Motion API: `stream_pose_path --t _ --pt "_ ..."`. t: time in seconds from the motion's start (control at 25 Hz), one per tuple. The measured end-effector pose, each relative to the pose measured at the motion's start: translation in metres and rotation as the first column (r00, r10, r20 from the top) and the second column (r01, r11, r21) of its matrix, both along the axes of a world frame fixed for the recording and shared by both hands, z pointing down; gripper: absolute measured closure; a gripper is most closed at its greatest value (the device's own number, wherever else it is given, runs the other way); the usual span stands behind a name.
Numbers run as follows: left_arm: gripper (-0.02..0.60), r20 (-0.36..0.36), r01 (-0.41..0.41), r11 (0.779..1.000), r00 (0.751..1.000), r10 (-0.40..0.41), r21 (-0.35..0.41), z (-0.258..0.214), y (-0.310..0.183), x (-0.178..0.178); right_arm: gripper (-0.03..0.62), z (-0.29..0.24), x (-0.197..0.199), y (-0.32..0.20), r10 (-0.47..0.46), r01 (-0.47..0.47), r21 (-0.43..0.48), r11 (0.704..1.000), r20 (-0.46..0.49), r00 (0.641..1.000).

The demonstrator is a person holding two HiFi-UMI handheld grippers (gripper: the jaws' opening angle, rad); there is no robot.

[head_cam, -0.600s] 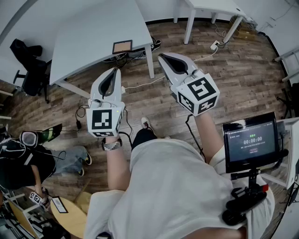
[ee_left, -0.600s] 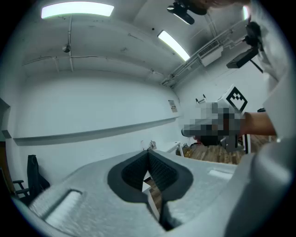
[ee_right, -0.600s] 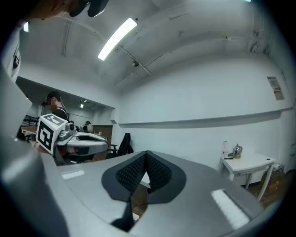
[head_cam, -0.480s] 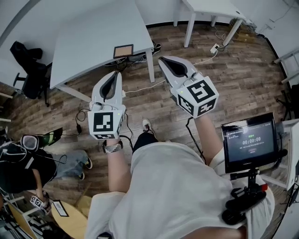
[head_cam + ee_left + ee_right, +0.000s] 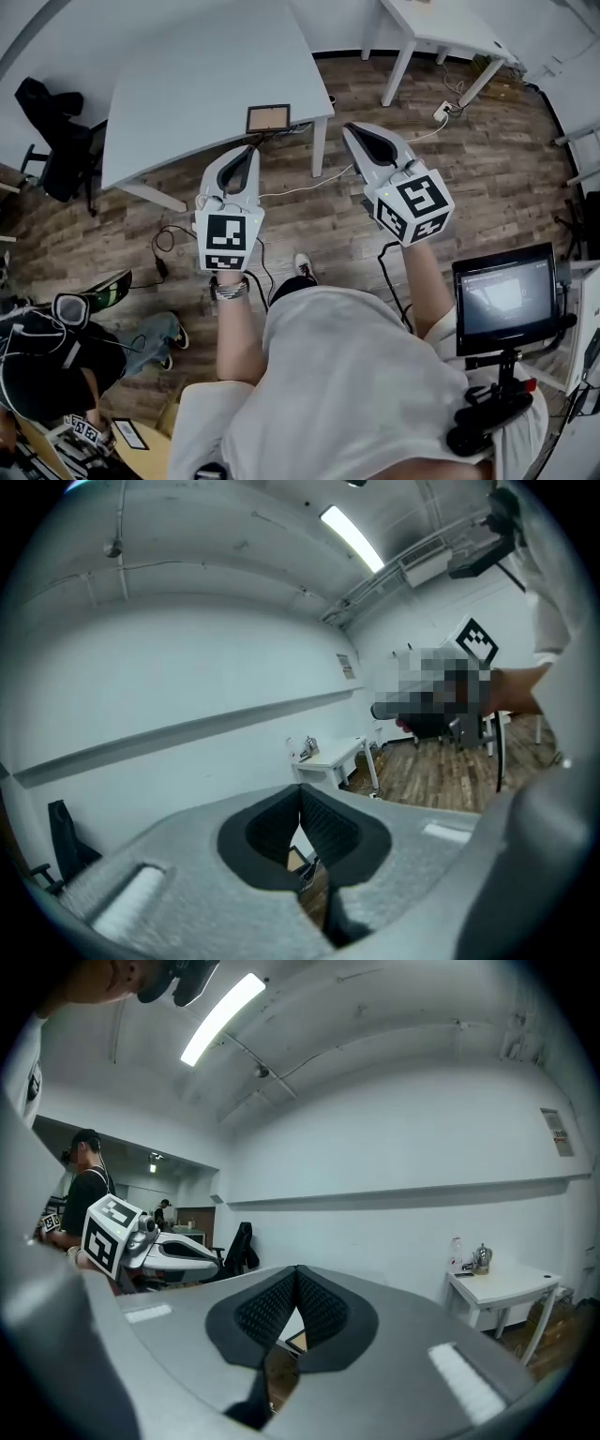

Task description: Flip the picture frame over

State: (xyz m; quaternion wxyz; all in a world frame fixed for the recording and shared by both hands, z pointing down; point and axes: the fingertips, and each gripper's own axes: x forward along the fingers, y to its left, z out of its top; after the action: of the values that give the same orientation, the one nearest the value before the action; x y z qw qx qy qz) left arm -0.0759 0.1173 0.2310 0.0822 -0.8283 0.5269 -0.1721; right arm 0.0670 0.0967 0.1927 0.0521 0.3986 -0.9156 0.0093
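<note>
A small picture frame (image 5: 267, 118) with a dark rim and a tan face lies flat near the front edge of the white table (image 5: 187, 84) in the head view. My left gripper (image 5: 247, 150) hangs in the air just short of that edge, jaws shut and empty. My right gripper (image 5: 358, 130) is held at the same height to the right of the table's corner, also shut with nothing in it. Between the tips in the left gripper view a sliver of the frame (image 5: 298, 859) shows, and in the right gripper view the frame (image 5: 296, 1340) peeks below the pads.
A second white table (image 5: 441, 19) stands at the back right. Cables (image 5: 281, 178) run over the wooden floor under me. A black chair (image 5: 47, 131) is at the left, a seated person (image 5: 56, 347) at the lower left, and a screen on a stand (image 5: 506, 300) at my right.
Both grippers and the head view have shifted forward toward the table; the frame now lies closer to the left gripper's tips. The jaws stayed shut.
</note>
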Motion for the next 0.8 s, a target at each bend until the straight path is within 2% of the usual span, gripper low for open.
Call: stream_pose_path --t 0.12,0.44,0.8 --pt "0.563 0.000 -0.041 0.998 0.999 0.041 -0.038 0.011 -0.027 -0.017 0.592 0.009 -0.022 -0.022 0.019 -0.019 -0.014 1.000 -0.015 1.000" --pt "0.528 0.094 -0.137 0.980 0.984 0.152 -0.148 0.050 -0.075 -0.026 0.592 0.041 -0.048 -0.058 0.034 -0.037 -0.079 0.996 -0.047 0.998" --pt "0.498 0.169 -0.170 0.947 0.961 0.220 -0.271 0.115 -0.114 -0.035 0.592 0.082 -0.066 -0.094 0.028 -0.036 -0.155 0.987 -0.056 0.998"
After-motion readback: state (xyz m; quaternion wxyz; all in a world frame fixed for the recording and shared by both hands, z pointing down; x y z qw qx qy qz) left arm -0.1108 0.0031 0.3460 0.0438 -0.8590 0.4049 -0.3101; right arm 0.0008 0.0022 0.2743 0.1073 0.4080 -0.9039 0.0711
